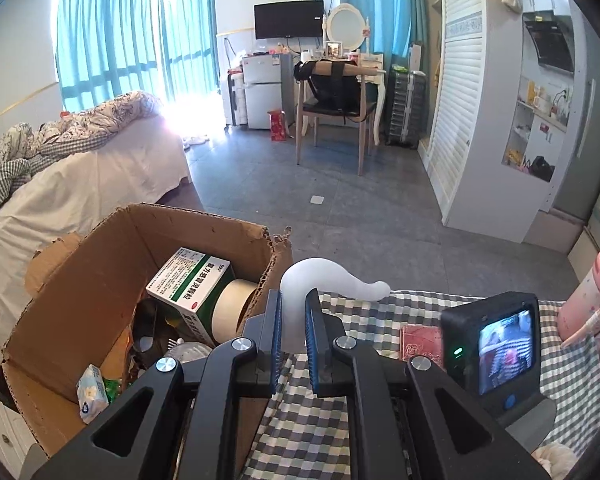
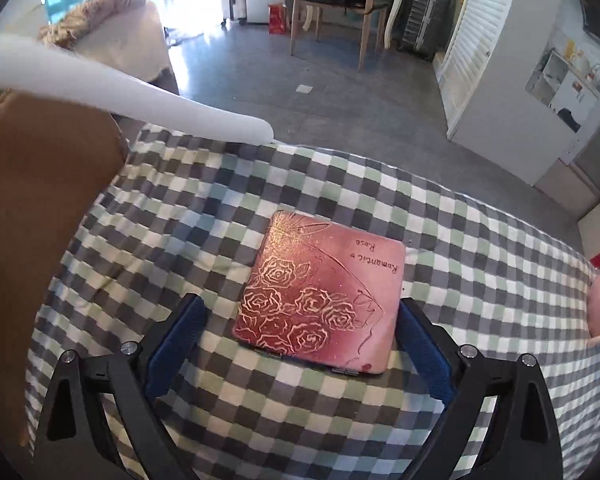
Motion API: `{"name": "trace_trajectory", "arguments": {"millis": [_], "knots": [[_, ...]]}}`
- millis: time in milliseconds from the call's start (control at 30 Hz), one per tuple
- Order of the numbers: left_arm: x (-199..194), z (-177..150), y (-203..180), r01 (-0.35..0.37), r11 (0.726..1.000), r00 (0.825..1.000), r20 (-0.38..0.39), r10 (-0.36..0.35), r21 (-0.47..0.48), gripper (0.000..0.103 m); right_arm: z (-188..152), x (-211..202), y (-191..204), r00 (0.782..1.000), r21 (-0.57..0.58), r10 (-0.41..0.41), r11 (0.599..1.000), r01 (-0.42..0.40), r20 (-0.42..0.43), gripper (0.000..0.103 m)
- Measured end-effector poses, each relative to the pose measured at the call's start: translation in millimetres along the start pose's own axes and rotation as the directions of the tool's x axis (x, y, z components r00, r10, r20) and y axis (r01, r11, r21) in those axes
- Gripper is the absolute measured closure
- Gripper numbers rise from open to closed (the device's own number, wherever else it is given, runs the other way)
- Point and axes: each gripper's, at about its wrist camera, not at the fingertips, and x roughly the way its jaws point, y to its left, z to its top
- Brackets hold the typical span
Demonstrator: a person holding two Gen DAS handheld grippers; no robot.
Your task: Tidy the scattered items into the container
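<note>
The left hand-held gripper (image 1: 293, 332) pinches one bent white tube (image 1: 300, 292), just beside the cardboard box (image 1: 100, 264). The tube still has to go over the box and drop in. The right hand-held gripper (image 2: 298, 344) is spread wide around one pink rose case (image 2: 320, 292), lying on the checked cloth (image 2: 204, 216) near the box. Next it must squeeze. Inside the box lie one medicine carton (image 1: 192, 284) and one tape roll (image 1: 232, 312).

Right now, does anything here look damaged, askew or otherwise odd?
Yes: the cardboard box has a torn, ragged top edge at its far right corner, with frayed bits sticking up, and one flap on its left is bent outward. The pink tin lies slightly askew on the checked cloth. Nothing looks spilled.
</note>
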Motion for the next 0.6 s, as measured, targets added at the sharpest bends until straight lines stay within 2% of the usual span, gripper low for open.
{"name": "trace_trajectory", "arguments": {"millis": [33, 133, 267, 400, 533, 567, 600], "knots": [[-1.9, -0.4, 1.8, 0.004, 1.000, 1.000, 0.003, -0.004, -0.001, 0.093, -0.4, -3.9, -4.7, 1.000, 0.017, 0.002, 1.000, -0.002, 0.002, 0.028], [-8.9, -1.5, 6.3, 0.021, 1.000, 1.000, 0.013, -0.021, -0.002, 0.093, -4.2, -14.4, -21.8, 0.993, 0.108, 0.113, 0.988, -0.112, -0.011, 0.028], [-18.0, -1.7, 10.0, 0.025, 1.000, 0.999, 0.033, -0.025, -0.007, 0.093, -19.8, -27.5, -34.2, 0.979, 0.192, 0.204, 0.961, -0.197, -0.013, 0.028], [-26.6, -0.2, 10.9, 0.029, 1.000, 0.998, 0.051, -0.029, -0.006, 0.093, -33.4, -46.5, -42.3, 0.974, 0.228, 0.228, 0.948, -0.223, 0.005, 0.029], [-39.6, 2.8, 9.1, 0.044, 0.999, 0.996, 0.080, -0.043, -0.006, 0.093, -33.8, -75.1, -46.0, 0.974, 0.211, 0.220, 0.951, -0.225, 0.046, 0.031], [-43.5, 3.3, 10.0, 0.045, 0.999, 0.995, 0.087, -0.045, -0.003, 0.093, -31.5, -82.4, -44.4, 0.973, 0.207, 0.224, 0.951, -0.231, 0.057, 0.037], [-46.9, 3.9, 10.3, 0.045, 0.999, 0.995, 0.095, -0.044, -0.004, 0.093, -29.7, -89.4, -44.0, 0.967, 0.198, 0.245, 0.947, -0.254, 0.067, 0.077]]}}
